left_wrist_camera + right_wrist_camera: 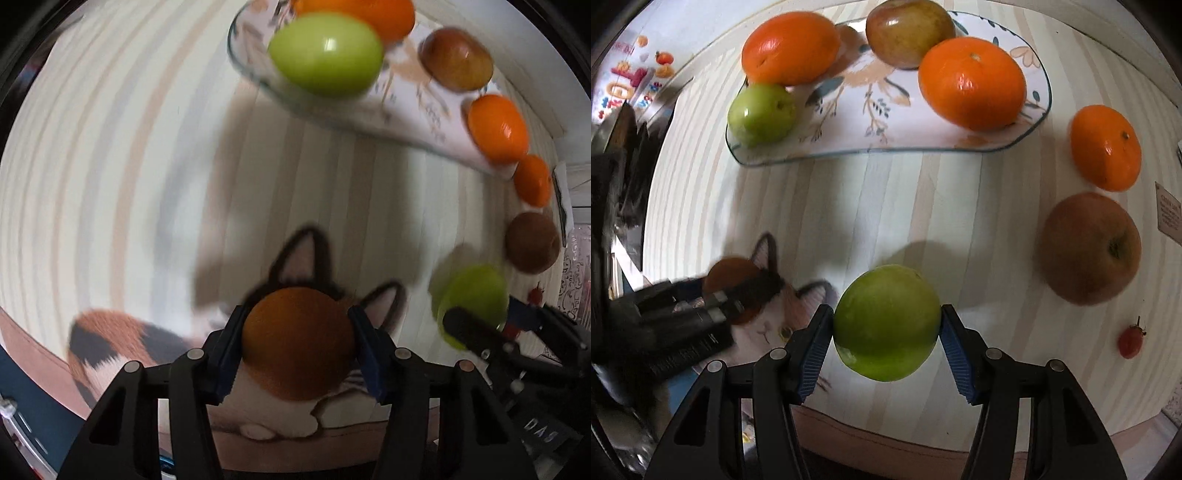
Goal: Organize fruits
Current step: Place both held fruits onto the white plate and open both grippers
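Green apple (886, 322) in right gripper (886, 345) — orange (298, 343) in left gripper (298, 356)

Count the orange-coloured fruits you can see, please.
4: two on the plate, one far left and one right; one on the table right of it; one gripped by the left gripper. Others may be hidden.

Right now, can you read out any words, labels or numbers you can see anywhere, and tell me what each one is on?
No text here reads cleanly.
"DAG", or close to it: pale raised letters, upside down and blurred, on the right gripper's body; not certain.
Paper card at the table's right edge: printed lines, too small to read.
Colourful pictures at far left: shapes only, too blurred to tell any words.
The fruits, the floral plate and the blue fingers show no lettering.
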A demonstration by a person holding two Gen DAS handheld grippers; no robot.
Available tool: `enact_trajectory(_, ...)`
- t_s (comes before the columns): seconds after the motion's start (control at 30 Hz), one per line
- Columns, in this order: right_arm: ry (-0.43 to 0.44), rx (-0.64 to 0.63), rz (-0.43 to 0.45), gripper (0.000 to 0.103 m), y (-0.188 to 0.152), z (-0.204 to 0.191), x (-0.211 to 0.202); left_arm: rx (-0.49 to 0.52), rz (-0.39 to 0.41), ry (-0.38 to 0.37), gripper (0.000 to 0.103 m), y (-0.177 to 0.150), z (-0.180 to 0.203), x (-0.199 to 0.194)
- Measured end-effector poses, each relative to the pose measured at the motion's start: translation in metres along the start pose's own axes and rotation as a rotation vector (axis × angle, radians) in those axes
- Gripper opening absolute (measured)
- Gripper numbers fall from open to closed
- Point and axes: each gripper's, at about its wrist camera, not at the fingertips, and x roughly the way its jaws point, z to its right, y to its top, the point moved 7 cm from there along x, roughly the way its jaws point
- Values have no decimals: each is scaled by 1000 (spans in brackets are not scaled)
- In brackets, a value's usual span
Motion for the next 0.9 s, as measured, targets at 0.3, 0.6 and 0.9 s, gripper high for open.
enact_trajectory(0.3, 55, 41, 23, 61, 4, 14, -4, -26, 56, 18, 51, 5, 3, -11)
enact_trajectory(0.6, 163, 156, 180, 61, 54, 52, -87, 51, 199, -54, 51, 40, 58, -79)
enact_trajectory(0.9, 26, 157, 225, 61, 161, 92, -108, 116, 182, -17, 52, 113, 77, -78)
